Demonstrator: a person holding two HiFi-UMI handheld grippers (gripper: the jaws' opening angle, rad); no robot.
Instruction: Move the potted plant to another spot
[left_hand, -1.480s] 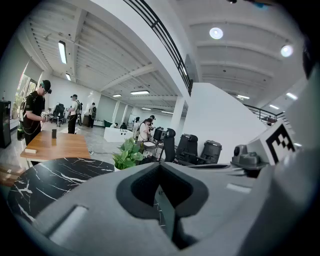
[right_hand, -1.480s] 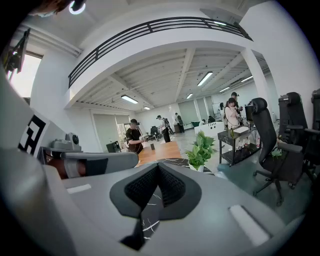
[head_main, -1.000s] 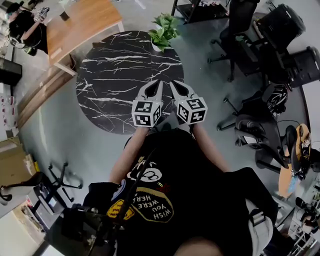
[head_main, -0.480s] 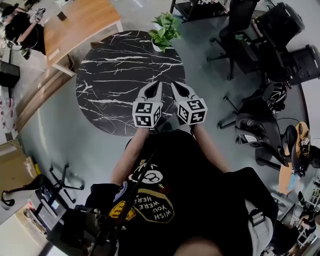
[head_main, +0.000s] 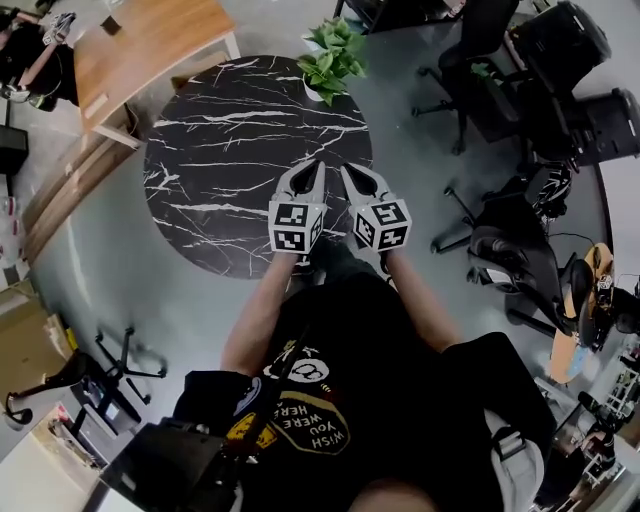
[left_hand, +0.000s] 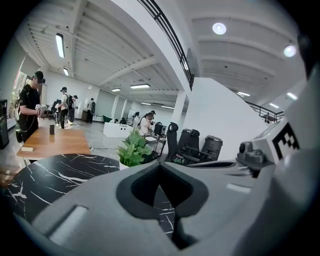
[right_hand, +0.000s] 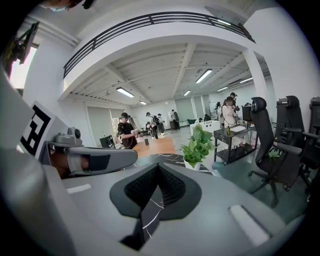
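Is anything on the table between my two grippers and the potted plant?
Nothing visible. Only bare black marble table lies between the left gripper, the right gripper and the potted plant, which stands at the table's far edge.

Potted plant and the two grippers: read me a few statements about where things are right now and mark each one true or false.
1. The potted plant stands at the far edge of the black marble table. True.
2. The right gripper is shut on the plant. False: it is shut on nothing, and the plant is across the table from it.
3. The left gripper has its jaws together with nothing between them. True.
4. In the head view, the wooden table lies to the right of the marble table. False: it is at the upper left, and the office chairs are on the right.
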